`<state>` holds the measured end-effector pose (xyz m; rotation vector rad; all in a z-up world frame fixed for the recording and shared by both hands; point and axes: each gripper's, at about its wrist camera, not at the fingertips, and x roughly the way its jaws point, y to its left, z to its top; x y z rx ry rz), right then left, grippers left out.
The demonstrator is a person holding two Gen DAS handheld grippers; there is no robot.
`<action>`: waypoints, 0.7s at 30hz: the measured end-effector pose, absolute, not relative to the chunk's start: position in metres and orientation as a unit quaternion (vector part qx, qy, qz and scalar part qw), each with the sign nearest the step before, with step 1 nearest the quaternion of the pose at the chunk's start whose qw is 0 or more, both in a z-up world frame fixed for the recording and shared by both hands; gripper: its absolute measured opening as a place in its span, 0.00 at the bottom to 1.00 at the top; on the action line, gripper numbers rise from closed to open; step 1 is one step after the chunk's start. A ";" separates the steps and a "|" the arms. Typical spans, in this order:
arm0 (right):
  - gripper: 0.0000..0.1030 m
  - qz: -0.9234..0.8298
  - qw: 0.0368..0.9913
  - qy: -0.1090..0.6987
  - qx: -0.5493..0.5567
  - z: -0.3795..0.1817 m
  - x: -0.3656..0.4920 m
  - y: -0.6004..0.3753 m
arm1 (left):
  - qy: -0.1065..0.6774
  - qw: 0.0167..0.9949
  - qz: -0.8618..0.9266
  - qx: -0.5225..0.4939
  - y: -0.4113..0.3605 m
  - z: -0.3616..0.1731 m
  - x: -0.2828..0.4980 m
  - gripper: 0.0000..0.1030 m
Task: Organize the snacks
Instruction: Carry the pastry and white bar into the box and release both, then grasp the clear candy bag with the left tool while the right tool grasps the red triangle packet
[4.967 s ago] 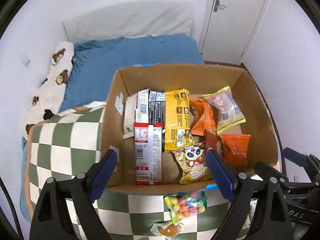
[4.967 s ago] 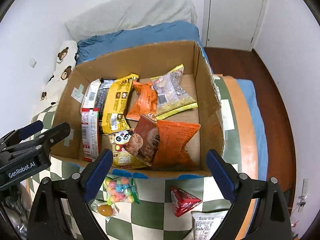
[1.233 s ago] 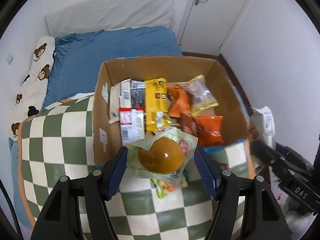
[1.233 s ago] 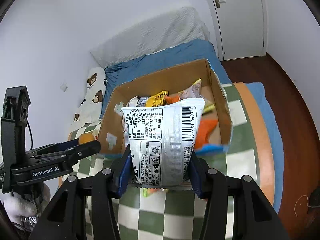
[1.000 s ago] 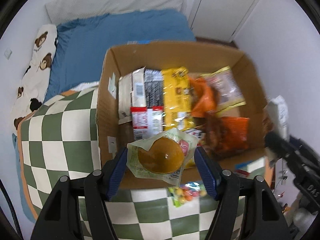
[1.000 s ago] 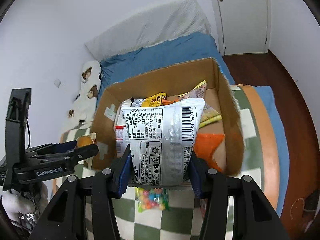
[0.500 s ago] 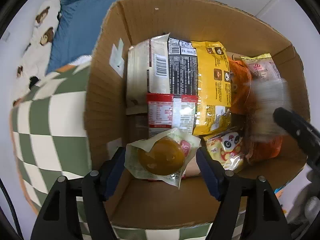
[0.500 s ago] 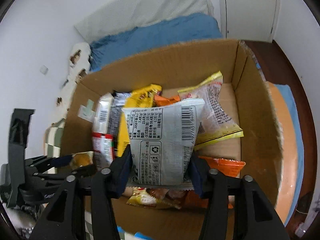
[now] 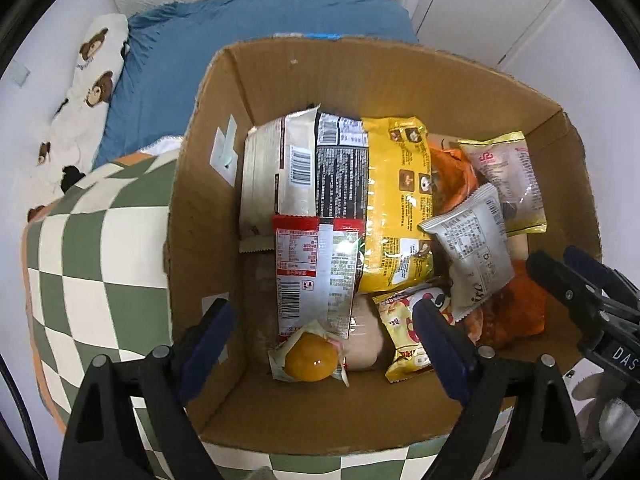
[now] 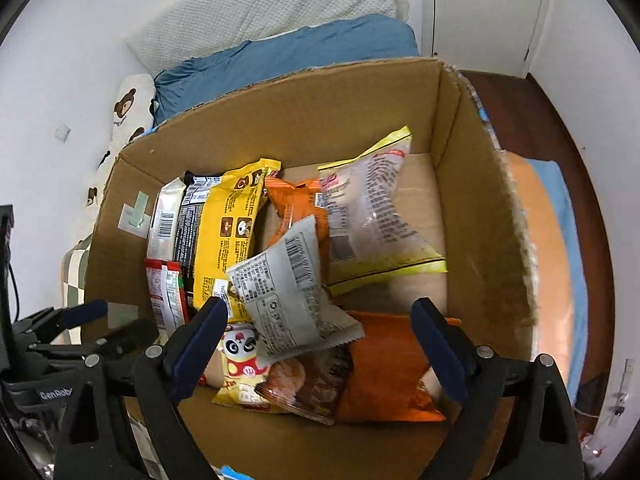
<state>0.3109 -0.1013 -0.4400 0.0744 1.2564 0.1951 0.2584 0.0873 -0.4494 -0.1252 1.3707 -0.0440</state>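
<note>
Risk: grey packet [image 10: 294, 292] lies tilted on other snacks in the cardboard box [image 9: 208, 184]; a nudge as the fingers withdraw could slide it off.
Right gripper [image 10: 316, 346]: fingers apart, empty; grey packet just beyond, between them.
Left gripper [image 9: 322, 346]: fingers apart, empty; orange-ball packet [image 9: 310, 360] on box floor, near-left corner, between the fingers, apparently apart from them.
</note>
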 end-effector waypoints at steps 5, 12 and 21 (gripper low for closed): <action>0.92 0.087 0.814 0.573 0.026 -0.426 0.295 -0.109 | 0.595 0.801 -0.011 -0.058 0.082 -0.430 0.241 0.89; 0.92 0.084 0.834 0.545 0.009 -0.401 0.262 -0.116 | 0.545 0.837 -0.004 -0.055 0.078 -0.398 0.213 0.89; 0.95 0.083 0.862 0.501 0.002 -0.361 0.214 -0.125 | 0.483 0.875 0.002 -0.042 0.074 -0.359 0.169 0.89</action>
